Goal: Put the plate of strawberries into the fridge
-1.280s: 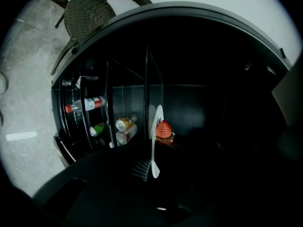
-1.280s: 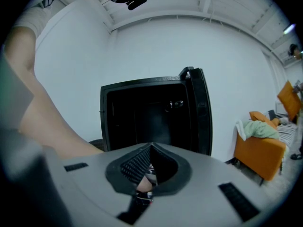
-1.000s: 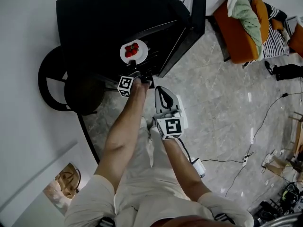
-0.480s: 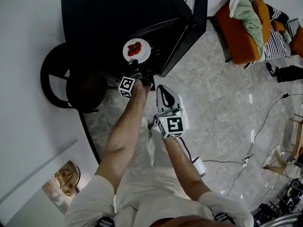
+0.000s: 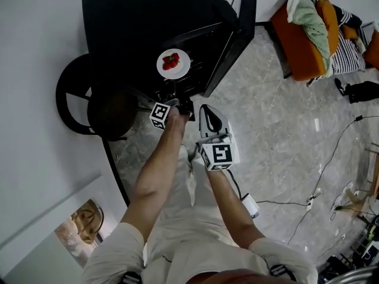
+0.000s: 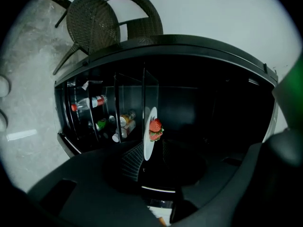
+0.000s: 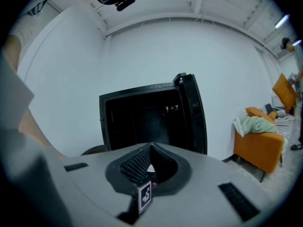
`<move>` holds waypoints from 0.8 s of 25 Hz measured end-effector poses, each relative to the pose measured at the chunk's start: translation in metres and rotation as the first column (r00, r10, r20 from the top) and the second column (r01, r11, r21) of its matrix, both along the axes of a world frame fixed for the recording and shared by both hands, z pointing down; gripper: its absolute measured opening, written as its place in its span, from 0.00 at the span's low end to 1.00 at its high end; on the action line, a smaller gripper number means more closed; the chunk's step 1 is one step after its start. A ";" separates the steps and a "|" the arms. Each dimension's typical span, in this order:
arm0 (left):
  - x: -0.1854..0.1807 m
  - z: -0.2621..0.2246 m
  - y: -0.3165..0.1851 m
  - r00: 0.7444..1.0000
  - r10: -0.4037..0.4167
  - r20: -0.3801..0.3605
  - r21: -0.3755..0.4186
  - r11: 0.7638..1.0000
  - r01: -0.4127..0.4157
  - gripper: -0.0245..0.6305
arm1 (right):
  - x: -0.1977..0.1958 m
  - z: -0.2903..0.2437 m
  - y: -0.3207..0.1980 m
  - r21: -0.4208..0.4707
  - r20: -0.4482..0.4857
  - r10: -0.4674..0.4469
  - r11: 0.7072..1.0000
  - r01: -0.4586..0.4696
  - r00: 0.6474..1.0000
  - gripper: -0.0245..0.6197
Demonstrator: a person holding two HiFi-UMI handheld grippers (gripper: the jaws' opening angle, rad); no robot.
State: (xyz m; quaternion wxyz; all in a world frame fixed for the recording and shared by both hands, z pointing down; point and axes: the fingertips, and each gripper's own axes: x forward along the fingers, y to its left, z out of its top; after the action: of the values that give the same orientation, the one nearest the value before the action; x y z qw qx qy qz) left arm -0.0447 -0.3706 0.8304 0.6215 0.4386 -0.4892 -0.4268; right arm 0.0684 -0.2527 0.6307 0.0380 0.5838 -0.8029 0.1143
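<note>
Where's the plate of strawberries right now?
Head view, upper middle: the plate sits inside the open black fridge, just ahead of the left claw.

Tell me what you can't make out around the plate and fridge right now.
- Shelf under the plate: lost in the dark inside the fridge, head and left gripper views.
- Strawberries, their number: too small in head view, overlapping in left gripper view.
- Bottles, their labels: too small, left gripper view.
</note>
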 end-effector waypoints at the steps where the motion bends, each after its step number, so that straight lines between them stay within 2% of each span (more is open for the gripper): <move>1: -0.001 -0.003 0.003 1.000 0.004 -0.001 0.007 1.000 -0.004 0.24 | 0.000 -0.003 0.000 0.002 0.001 -0.002 1.000 0.002 1.000 0.06; 5: -0.003 -0.018 0.020 0.999 0.033 0.018 0.018 0.999 -0.034 0.16 | -0.001 -0.019 0.000 0.003 0.005 -0.006 1.000 0.006 1.000 0.06; 7: -0.002 -0.029 0.026 0.996 0.065 0.058 0.020 0.998 -0.066 0.08 | 0.000 -0.028 -0.002 0.002 0.005 -0.004 1.000 0.004 1.000 0.06; 9: 0.003 -0.042 0.029 0.991 0.101 0.087 0.026 0.994 -0.104 0.05 | 0.000 -0.037 -0.005 0.002 0.004 -0.006 1.000 0.006 1.000 0.06; 17: 0.004 -0.109 0.042 0.977 0.163 0.138 0.083 0.981 -0.175 0.04 | -0.007 -0.077 -0.002 -0.008 0.002 -0.045 0.999 0.045 0.999 0.06; 20: 0.002 -0.138 0.049 0.976 0.163 0.147 0.101 0.979 -0.179 0.04 | -0.005 -0.090 0.000 -0.020 0.014 -0.055 0.998 0.055 0.998 0.06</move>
State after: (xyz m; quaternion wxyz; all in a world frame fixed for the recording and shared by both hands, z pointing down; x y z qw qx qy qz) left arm -0.0423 -0.3215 0.6925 0.5946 0.5421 -0.4663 -0.3676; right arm 0.0632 -0.2532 0.5404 0.0414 0.5602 -0.8177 0.1253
